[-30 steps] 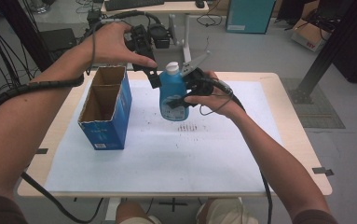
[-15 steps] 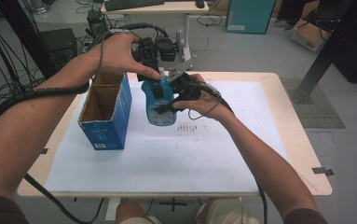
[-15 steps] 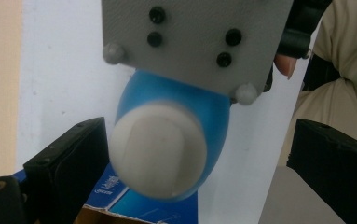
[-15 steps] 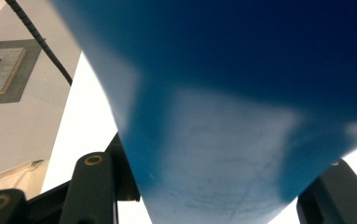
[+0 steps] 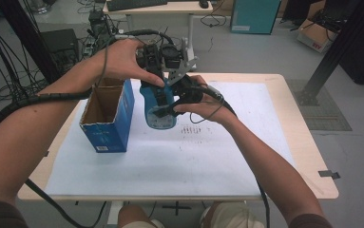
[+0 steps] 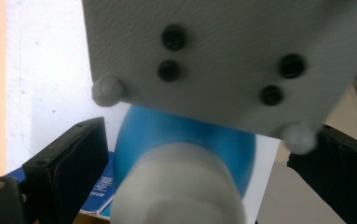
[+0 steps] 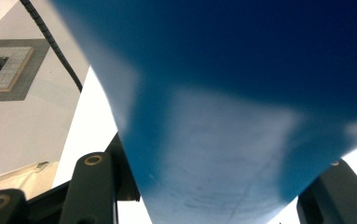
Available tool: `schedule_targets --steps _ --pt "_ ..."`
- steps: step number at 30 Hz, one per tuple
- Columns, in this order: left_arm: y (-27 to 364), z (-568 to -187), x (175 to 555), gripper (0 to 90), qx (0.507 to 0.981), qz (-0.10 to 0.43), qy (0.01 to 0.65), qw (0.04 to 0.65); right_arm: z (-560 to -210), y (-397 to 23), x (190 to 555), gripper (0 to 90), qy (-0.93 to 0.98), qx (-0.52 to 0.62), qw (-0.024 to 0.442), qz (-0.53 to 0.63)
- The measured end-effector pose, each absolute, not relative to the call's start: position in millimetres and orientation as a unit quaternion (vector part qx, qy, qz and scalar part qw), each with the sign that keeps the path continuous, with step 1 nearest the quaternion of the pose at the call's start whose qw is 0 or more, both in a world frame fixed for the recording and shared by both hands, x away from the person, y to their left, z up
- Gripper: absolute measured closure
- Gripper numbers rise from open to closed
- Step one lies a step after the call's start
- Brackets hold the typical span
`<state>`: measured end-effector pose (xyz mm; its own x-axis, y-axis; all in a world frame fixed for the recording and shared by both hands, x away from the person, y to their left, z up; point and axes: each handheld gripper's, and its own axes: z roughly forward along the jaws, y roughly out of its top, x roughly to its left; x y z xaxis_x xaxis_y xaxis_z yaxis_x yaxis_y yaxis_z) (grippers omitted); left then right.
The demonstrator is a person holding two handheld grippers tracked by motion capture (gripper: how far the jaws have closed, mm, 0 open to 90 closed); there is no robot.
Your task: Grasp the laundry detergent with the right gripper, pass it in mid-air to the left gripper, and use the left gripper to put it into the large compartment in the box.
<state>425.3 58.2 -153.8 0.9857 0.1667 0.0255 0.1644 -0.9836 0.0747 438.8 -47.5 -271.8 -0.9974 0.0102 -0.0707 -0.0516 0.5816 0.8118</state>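
- Gripping the blue bottle (image 5: pixel 159 114) above the white table cover (image 5: pixel 170 156), my right gripper (image 5: pixel 172 102) had its jaws clamped on the bottle's body, as the right gripper view confirmed with blue plastic (image 7: pixel 223 116) pressed between them.
- My left gripper (image 5: pixel 157 78) sat over the bottle's top; in the left gripper view the white cap (image 6: pixel 176 186) lay between the two black jaws, which stood apart from it on both sides, so I read that gripper as released.
- I judged the bottle a light, stiff plastic one with smooth, likely slippery walls; its flat sides offered the safest hold, and the cap a narrow second one.
- Its long axis ran roughly upright, tilted a little, with the cap end up under my left gripper and the base toward the table.
- It hung just beside the open blue cardboard box (image 5: pixel 107 114), which stood to its left on the table (image 5: pixel 308 156).
- Whether the base touched the cover I could not tell.
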Motion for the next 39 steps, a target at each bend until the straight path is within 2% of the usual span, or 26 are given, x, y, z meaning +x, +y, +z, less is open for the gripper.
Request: schedule_targets --steps 39 --pt "62.7 -159.3 424.6 5.3 0.995 0.019 0.079 0.049 -267.5 -46.0 435.3 43.9 0.884 -0.026 0.043 0.464"
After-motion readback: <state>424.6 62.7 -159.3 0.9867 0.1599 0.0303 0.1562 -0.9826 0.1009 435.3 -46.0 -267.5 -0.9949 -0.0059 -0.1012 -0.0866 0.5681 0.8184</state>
